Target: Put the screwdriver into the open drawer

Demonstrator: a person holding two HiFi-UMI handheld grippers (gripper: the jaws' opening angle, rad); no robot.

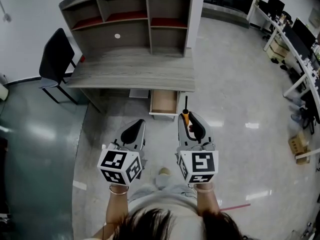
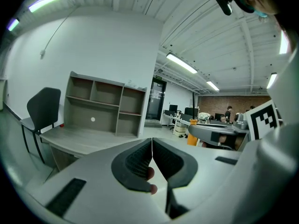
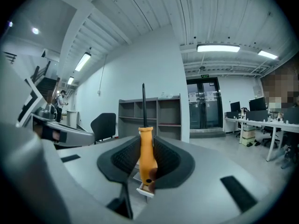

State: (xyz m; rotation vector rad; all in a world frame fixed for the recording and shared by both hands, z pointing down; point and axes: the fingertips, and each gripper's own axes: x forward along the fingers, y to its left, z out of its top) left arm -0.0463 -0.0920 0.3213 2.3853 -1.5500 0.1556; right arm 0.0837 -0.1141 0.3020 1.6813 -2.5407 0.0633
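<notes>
while both claws hang side by side above the shiny floor (image 1: pixel 235 149), the right claw (image 3: pixel 147 141) is clamped on the orange handle of the screwdriver (image 3: pixel 146 160), black shaft sticking up past the jaw tips. left claw (image 2: pixel 152 143) closed, ribbed pads meeting, nothing between them. head view: the open drawer (image 1: pixel 164 104) sits ahead of the right claw, just left of the shaft tip, standing out from under the grey counter (image 1: pixel 135 69), light wood inside. a shelf unit (image 1: pixel 131 16) stands on the counter further ahead. black chair (image 1: pixel 56 59) ahead and left of the left claw, at the counter's end.
</notes>
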